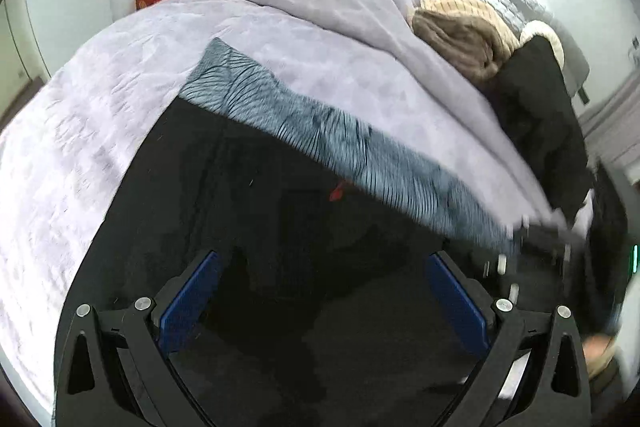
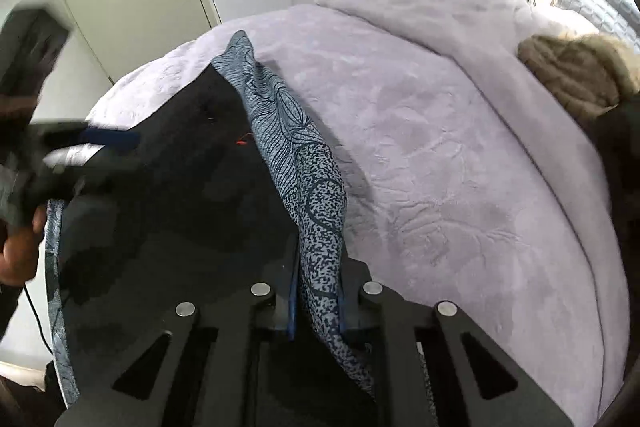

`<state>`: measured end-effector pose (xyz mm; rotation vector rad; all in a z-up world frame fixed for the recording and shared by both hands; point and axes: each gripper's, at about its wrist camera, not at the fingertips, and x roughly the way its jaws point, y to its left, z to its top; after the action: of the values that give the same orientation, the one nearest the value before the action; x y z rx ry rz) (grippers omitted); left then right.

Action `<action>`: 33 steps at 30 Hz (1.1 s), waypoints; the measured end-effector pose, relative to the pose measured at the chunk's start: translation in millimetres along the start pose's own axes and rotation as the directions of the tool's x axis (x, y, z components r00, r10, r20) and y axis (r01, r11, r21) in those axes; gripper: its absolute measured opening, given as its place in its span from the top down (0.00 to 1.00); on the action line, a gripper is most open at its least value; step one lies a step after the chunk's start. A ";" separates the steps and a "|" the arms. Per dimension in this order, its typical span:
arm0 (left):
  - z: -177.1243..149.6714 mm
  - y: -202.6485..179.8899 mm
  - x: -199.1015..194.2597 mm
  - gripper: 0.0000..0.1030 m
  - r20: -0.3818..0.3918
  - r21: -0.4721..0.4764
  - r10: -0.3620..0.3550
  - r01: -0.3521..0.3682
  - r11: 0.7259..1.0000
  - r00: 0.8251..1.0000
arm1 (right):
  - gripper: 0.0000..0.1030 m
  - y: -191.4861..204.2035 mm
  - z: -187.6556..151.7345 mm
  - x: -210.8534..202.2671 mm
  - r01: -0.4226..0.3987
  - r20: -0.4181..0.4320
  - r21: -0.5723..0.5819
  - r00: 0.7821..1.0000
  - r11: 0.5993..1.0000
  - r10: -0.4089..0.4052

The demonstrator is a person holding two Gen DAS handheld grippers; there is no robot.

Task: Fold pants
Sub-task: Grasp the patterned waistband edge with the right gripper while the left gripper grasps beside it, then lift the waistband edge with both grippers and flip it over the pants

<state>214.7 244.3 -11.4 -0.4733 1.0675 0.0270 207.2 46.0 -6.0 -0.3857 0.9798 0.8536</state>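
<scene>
Closest to the right wrist lens, the right gripper [image 2: 318, 307] is clenched on a bunched edge of the pants [image 2: 316, 187], blue-grey patterned cloth rising from between its blue pads [image 2: 292, 311] toward twelve o'clock. Pinching the edge this way lets the fabric be lifted and carried over without slipping, which, judging by the task, is the start of a fold. From that pinch the patterned strip runs up to about eleven o'clock, where its far corner lies on the lavender bedspread [image 2: 440, 167]. At nine o'clock of that strip spreads a dark layer of fabric [image 2: 172, 207]; whether it belongs to the pants I cannot tell.

In the left wrist view the left gripper [image 1: 324, 303] is released, its blue pads [image 1: 192, 303] set wide apart with only the dark fabric beneath and nothing pressed between them. The patterned strip crosses that view from ten o'clock down to four o'clock, well beyond the fingertips, so this gripper is near the cloth but holds none of it. A brown jacket [image 1: 464, 39] and a black garment [image 1: 536, 115] lie at two o'clock on the bed, clear of the working area.
</scene>
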 end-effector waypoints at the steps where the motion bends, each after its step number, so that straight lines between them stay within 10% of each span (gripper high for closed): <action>1: 6.2 0.4 2.0 0.00 -0.004 -0.021 -0.009 0.009 1.000 1.000 | 0.85 0.3 -5.0 -8.2 0.022 0.021 -0.011 1.000 1.000 -0.021; 16: 47.7 -6.4 18.7 0.00 0.008 -0.214 0.016 -0.014 0.977 1.000 | 0.85 74.5 -44.0 -35.9 0.233 0.135 -0.145 0.967 0.962 -0.214; 20: 38.6 -6.1 20.1 0.72 -0.028 -0.179 0.070 -0.073 0.981 0.997 | 0.85 85.4 -55.1 -45.8 0.257 0.145 -0.170 0.961 0.951 -0.234; 33: -101.0 26.3 -114.5 0.76 0.204 -0.132 -0.040 0.068 0.989 0.978 | 0.93 167.2 -117.4 -103.1 0.379 0.258 -0.218 0.911 0.900 -0.321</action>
<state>67.5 252.3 36.5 -0.6122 0.8571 0.0995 -17.7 29.0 33.1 -0.6635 0.5680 0.6763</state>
